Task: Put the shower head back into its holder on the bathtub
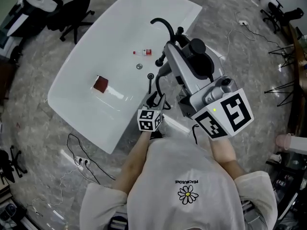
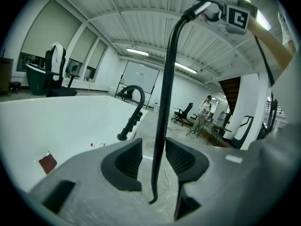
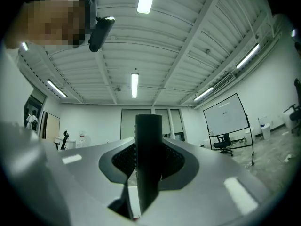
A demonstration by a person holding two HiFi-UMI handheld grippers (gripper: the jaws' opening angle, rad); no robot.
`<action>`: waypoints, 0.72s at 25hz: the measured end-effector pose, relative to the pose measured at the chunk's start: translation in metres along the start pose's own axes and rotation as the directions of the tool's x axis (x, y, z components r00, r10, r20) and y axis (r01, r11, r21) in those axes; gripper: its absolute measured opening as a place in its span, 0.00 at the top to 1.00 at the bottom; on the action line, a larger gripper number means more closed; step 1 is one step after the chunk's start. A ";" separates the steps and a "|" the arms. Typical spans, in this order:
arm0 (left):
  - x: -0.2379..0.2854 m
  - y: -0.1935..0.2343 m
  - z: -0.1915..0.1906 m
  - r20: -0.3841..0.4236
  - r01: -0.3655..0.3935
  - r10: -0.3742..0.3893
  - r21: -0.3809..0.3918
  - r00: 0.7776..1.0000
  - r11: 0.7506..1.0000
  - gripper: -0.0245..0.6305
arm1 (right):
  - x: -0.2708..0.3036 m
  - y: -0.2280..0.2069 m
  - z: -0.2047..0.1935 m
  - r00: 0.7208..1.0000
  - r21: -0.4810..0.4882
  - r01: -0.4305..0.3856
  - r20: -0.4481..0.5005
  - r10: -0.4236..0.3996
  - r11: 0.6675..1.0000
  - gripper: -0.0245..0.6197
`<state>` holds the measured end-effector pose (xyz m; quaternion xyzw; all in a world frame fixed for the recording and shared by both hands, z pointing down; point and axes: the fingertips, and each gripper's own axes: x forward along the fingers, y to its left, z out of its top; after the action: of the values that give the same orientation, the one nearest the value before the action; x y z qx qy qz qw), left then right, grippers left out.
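The right gripper [image 3: 148,166] pinched the black cylindrical shower head handle [image 3: 148,135]. Its long axis ran from 12 to 6 o'clock between the jaws, and it was raised above the glossy white bathtub's [image 1: 91,66] rim near the curved black faucet [image 1: 165,25]. The left gripper [image 2: 154,157] stood spread, with the thin black hose [image 2: 167,79] hanging untouched between its jaws.

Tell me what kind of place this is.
Most likely an open office or test lab, not a real bathroom. The white bathtub stands free on a grey floor among office chairs. A whiteboard stands on a stand, and loose cables trail nearby.
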<state>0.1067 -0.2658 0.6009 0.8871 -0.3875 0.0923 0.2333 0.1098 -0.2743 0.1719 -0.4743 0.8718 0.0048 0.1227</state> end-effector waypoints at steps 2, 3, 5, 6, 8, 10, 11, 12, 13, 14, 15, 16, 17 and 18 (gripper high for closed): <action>0.013 0.007 -0.021 -0.077 -0.004 0.003 -0.019 0.997 1.000 0.73 | 0.006 -0.002 0.006 1.000 0.009 -0.005 0.008 0.005 1.000 0.79; 0.017 0.011 -0.031 -0.112 -0.013 0.010 -0.027 0.994 1.000 0.74 | 0.007 -0.004 0.009 1.000 0.013 -0.006 0.013 0.005 1.000 0.79; 0.020 0.019 -0.039 -0.139 -0.036 0.031 -0.032 0.990 0.999 0.83 | 0.005 -0.008 0.017 1.000 0.017 -0.001 0.027 0.001 1.000 0.79; 0.020 0.022 -0.037 -0.133 -0.043 0.039 -0.029 0.990 0.999 0.88 | 0.002 -0.010 0.021 0.999 0.018 0.006 0.034 -0.006 1.000 0.79; 0.021 0.025 -0.030 -0.120 -0.039 0.037 -0.016 0.992 0.999 0.88 | -0.004 -0.017 0.028 0.998 0.025 0.029 0.055 -0.030 0.999 0.79; 0.024 0.022 -0.024 -0.115 -0.017 0.017 -0.002 0.993 1.000 0.87 | -0.009 -0.023 0.032 0.996 0.031 0.056 0.075 -0.058 0.998 0.79; 0.026 0.019 -0.021 -0.107 -0.003 0.003 -0.002 0.994 1.000 0.85 | -0.009 -0.024 0.033 0.994 0.031 0.066 0.081 -0.068 0.997 0.79; 0.028 0.014 -0.019 -0.092 0.013 -0.014 -0.010 0.996 1.000 0.82 | -0.009 -0.024 0.033 0.994 0.029 0.071 0.085 -0.074 0.997 0.79; 0.030 0.009 -0.017 -0.076 0.031 -0.033 -0.027 0.997 0.999 0.77 | -0.009 -0.024 0.033 0.993 0.030 0.073 0.086 -0.076 0.997 0.79; 0.032 0.005 -0.017 -0.067 0.046 -0.049 -0.047 0.997 0.998 0.73 | -0.010 -0.023 0.033 0.993 0.035 0.072 0.087 -0.075 0.997 0.79; 0.035 0.002 -0.019 -0.068 0.056 -0.060 -0.061 0.996 0.997 0.72 | -0.011 -0.022 0.034 0.993 0.045 0.068 0.090 -0.072 0.997 0.79; 0.038 0.000 -0.022 -0.081 0.062 -0.067 -0.061 0.994 0.996 0.71 | -0.013 -0.021 0.035 0.993 0.059 0.065 0.096 -0.070 0.996 0.79; 0.040 0.000 -0.026 -0.099 0.065 -0.070 -0.051 0.993 0.997 0.71 | -0.014 -0.020 0.036 0.992 0.074 0.061 0.103 -0.069 0.995 0.79; 0.042 0.001 -0.030 -0.118 0.067 -0.071 -0.039 0.990 0.997 0.71 | -0.015 -0.020 0.038 0.991 0.088 0.059 0.111 -0.068 0.994 0.79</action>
<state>0.1351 -0.2784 0.6422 0.8886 -0.3434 0.1303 0.2748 0.1416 -0.2681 0.1401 -0.4951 0.8473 -0.0091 0.1922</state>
